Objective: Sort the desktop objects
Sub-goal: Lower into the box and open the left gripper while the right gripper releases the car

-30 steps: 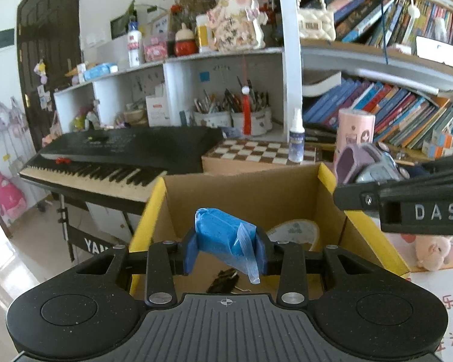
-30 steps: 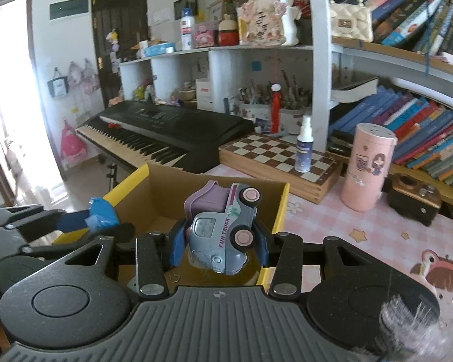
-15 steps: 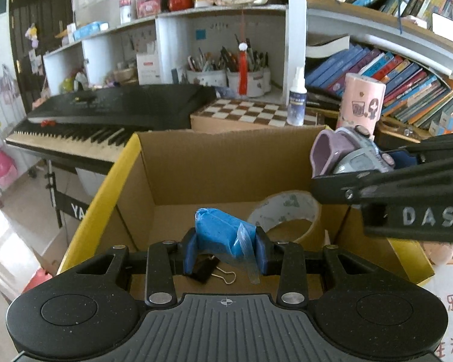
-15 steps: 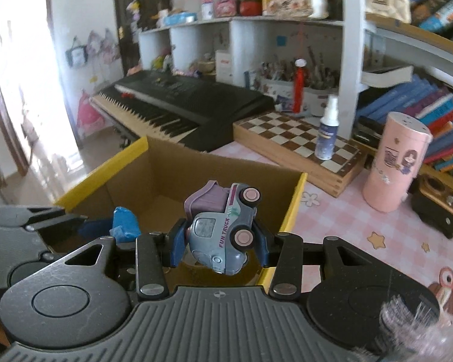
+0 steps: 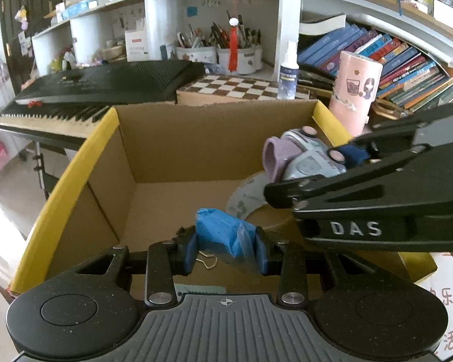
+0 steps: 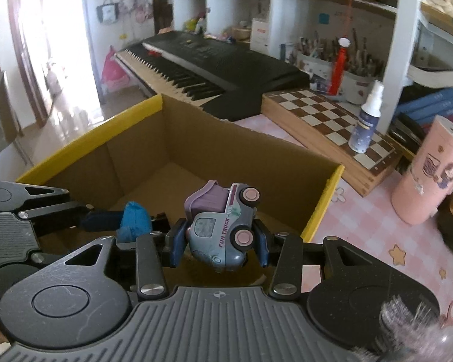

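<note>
Left gripper (image 5: pixel 225 252) clamps blue packet (image 5: pixel 219 230); right gripper (image 6: pixel 217 242) clamps toy truck (image 6: pixel 222 226); both poised over cardboard box (image 5: pixel 178 141), release pending; tape roll (image 5: pixel 247 194) at 2 o'clock inside, already sorted.

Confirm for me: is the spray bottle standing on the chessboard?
Yes, the spray bottle stands upright on a corner of the chessboard, beside the shelf post.

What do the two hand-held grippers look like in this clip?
Both are matte black plastic: a ribbed centre plate, round side discs, silver screws and dark blue finger pads. The right hand-held gripper carries white "DAS" lettering on its side. No hands or sleeves show.
</note>
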Demonstrator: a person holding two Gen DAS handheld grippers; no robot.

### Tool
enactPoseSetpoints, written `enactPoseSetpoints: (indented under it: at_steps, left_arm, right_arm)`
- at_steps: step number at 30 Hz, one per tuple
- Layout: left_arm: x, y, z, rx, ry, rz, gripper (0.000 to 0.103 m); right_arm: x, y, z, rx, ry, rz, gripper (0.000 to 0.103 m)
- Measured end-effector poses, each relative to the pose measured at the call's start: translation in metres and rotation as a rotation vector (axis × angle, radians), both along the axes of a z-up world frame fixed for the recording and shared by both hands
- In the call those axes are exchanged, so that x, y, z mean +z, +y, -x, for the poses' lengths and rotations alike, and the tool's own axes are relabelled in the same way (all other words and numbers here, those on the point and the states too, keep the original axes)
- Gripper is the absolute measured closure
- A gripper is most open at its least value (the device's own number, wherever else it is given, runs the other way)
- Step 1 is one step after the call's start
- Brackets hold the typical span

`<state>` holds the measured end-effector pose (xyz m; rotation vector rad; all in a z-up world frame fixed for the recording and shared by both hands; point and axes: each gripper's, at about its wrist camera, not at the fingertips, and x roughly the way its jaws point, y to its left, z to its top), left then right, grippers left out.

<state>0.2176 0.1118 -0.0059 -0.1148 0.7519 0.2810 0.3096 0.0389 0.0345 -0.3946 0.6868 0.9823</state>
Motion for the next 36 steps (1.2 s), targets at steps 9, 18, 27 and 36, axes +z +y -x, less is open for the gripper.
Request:
enactPoseSetpoints:
  at_steps: [9, 18, 27, 36]
  left_arm:
    - [-0.001, 0.001, 0.000, 0.013, 0.013, 0.027, 0.066]
    - [0.003, -0.003, 0.003, 0.046, 0.006, -0.028, 0.042]
    - [0.007, -0.005, 0.011, 0.063, -0.014, -0.058, 0.031]
    - [0.012, -0.008, 0.016, 0.054, -0.041, -0.071, 0.030]
  right_arm:
    - [-0.007, 0.015, -0.005, 0.081, -0.007, 0.071, 0.061]
    - [-0.008, 0.019, -0.010, 0.103, -0.018, 0.095, 0.061]
    - [-0.009, 0.021, -0.012, 0.101, -0.021, 0.105, 0.061]
    - [0.002, 0.014, -0.010, 0.070, -0.045, 0.070, 0.059]
